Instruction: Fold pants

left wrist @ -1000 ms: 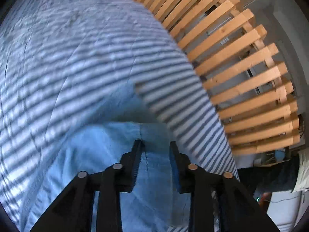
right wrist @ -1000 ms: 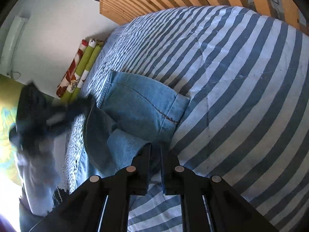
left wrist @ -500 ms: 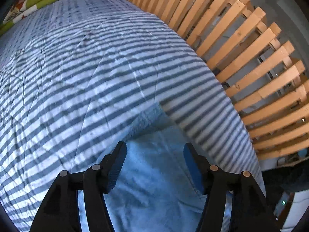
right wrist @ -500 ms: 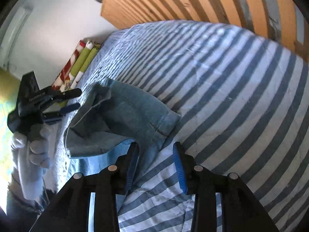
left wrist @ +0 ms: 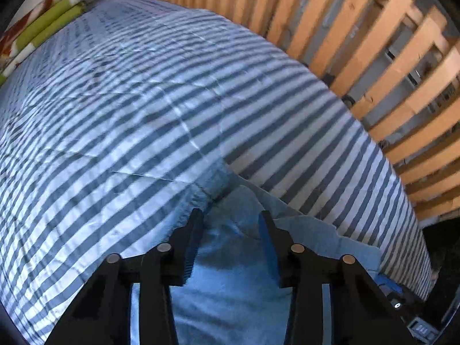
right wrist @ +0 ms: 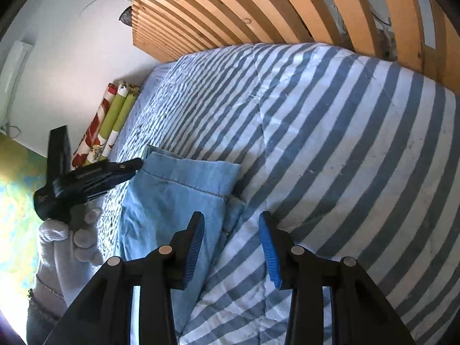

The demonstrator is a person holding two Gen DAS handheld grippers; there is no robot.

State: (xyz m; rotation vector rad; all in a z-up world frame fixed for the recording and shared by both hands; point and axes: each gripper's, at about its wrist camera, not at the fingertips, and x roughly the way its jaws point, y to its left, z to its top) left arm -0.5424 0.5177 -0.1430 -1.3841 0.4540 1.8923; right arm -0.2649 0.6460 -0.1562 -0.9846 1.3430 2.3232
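The pants (right wrist: 172, 189), light blue denim, lie on the striped bed cover (right wrist: 330, 149), near the edge closest to us and w/ the slatted wooden headboard (right wrist: 258, 8) beyond. In the right wrist view we see at least one fold in place: an upper layer w/ a stitched hem lies across a lower layer, and a second hem edge shows just past it. The stack is not flat; the top layer is creased and its corner stands slightly proud of the cover. We hold the left gripper (left wrist: 231, 218) pointed steeply down over the denim, approx. at the far hem; its jaws are closing, w/ fabric below and between them, but the pads do not press on it yet. The right gripper (right wrist: 231, 230) hovers at the right-hand corner of the stack, jaws part open, nothing held; the corner and bare cover lie beneath the gap. Est. status: mid-task. Remaining, as we judge it: re-grip the hem ends, make one more fold, then smooth. Final bundle size cannot be told from these views.
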